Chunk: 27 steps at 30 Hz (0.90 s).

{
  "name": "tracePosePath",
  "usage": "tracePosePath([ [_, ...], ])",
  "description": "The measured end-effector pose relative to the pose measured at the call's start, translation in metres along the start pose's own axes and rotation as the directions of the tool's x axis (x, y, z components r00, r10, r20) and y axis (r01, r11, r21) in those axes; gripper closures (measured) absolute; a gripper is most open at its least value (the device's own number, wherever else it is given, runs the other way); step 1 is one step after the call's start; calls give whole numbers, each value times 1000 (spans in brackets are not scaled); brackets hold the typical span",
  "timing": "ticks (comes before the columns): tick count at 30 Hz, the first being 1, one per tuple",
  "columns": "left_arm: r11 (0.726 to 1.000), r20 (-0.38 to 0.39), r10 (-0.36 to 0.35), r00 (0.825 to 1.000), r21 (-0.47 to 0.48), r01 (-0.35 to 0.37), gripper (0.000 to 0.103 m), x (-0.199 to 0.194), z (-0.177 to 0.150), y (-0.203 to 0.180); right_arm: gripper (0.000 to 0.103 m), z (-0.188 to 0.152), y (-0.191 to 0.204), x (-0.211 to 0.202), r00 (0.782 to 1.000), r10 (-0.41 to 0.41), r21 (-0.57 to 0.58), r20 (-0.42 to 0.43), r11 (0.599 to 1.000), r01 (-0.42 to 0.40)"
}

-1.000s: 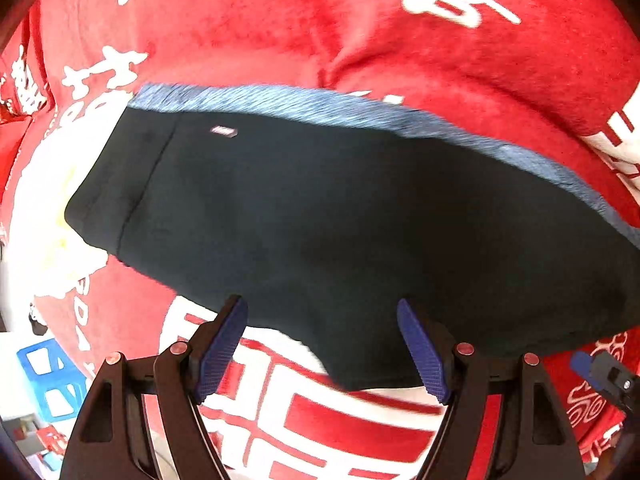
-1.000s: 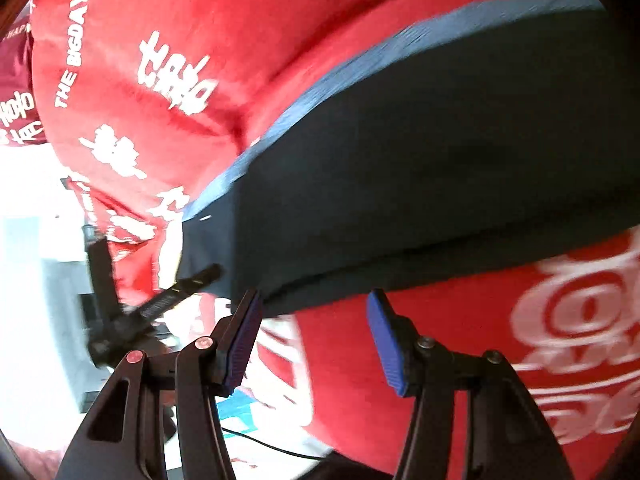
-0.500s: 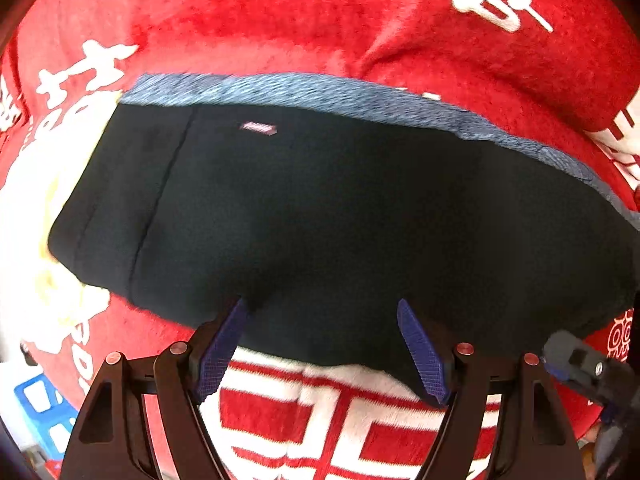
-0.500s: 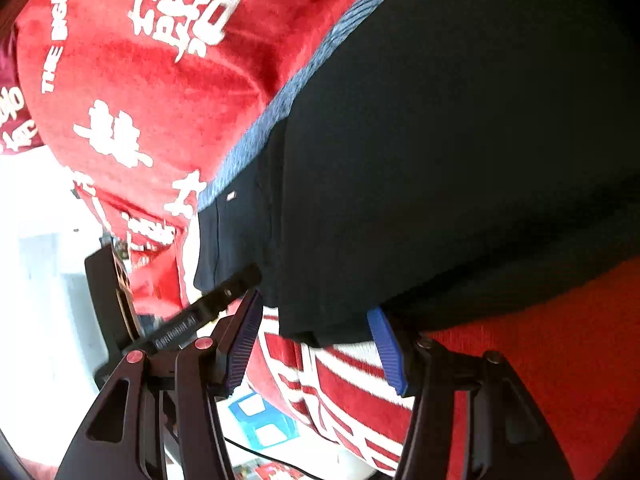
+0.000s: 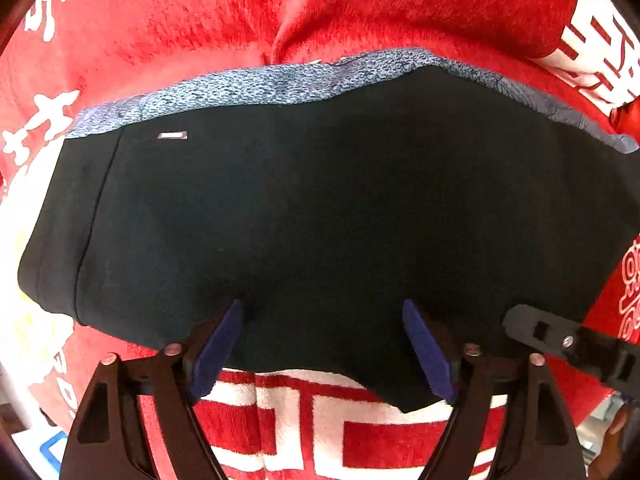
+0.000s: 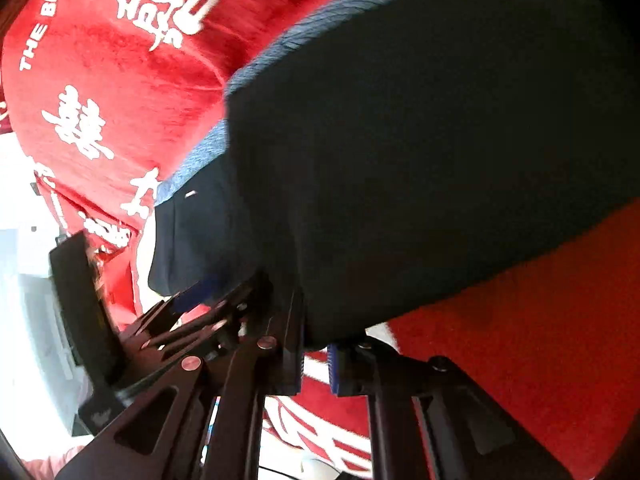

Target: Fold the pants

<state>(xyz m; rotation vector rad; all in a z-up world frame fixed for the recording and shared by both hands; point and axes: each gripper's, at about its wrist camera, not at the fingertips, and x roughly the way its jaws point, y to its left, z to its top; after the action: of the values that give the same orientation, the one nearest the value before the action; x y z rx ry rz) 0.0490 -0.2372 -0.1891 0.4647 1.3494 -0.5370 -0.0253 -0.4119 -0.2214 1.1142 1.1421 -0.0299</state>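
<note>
Black fabric fills most of what I see: the pants lie flat on a red blanket printed with white characters.

Starting at the left of my left wrist view, a blue crate shows only as a corner past the blanket's edge, and I cannot tell what, if anything, is in it. Next comes the left end of the pants, with a vertical seam and a small pale label just under the grey-blue band that runs along their far edge. In the middle, my left gripper points down over the near edge of the pants. Its jaws are opening and stand wide, the blue pads resting on the cloth with a broad stretch of it between them, not pinched. At the far right, the black finger of my right gripper reaches in over the near edge of the pants.

In my right wrist view, the left gripper sits at the left against the blanket. To its right, my right gripper has its jaws clamped tight on the near edge of the pants, and the cloth rises in a fold straight up from the pads. Red blanket lies further right.
</note>
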Motion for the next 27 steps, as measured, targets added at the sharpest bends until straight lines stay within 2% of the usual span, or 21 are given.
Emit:
tracePosePath([
  [3, 1000, 7, 21, 1000, 19, -21, 14, 0, 1, -2, 87, 0, -1, -5, 1000, 19, -15, -10, 1000, -19],
  [6, 999, -13, 42, 999, 34, -42, 14, -3, 6, -5, 78, 0, -2, -26, 1000, -12, -45, -19, 999, 11],
  [11, 999, 25, 36, 999, -4, -36, 14, -21, 34, -19, 61, 11, -19, -92, 991, -114, -94, 75, 988, 120],
  [13, 999, 37, 32, 999, -9, -32, 14, -24, 42, -26, 61, 21, -37, -118, 981, -155, -73, 119, 984, 164],
  [16, 999, 26, 41, 999, -8, -41, 14, -21, 52, -43, 61, 37, -75, -158, 951, -243, 29, 192, 970, 242],
  [19, 997, 2, 72, 997, 0, -72, 14, -10, 51, -55, 61, 49, -119, -197, 923, -286, 192, 258, 951, 241],
  [21, 996, -9, 87, 996, -13, -87, 14, -2, 46, -57, 61, 54, -149, -221, 894, -339, 287, 294, 923, 256],
  [27, 991, -13, 118, 993, -57, -119, 9, -4, 47, -58, 61, 73, -193, -254, 829, -439, 396, 348, 870, 294],
])
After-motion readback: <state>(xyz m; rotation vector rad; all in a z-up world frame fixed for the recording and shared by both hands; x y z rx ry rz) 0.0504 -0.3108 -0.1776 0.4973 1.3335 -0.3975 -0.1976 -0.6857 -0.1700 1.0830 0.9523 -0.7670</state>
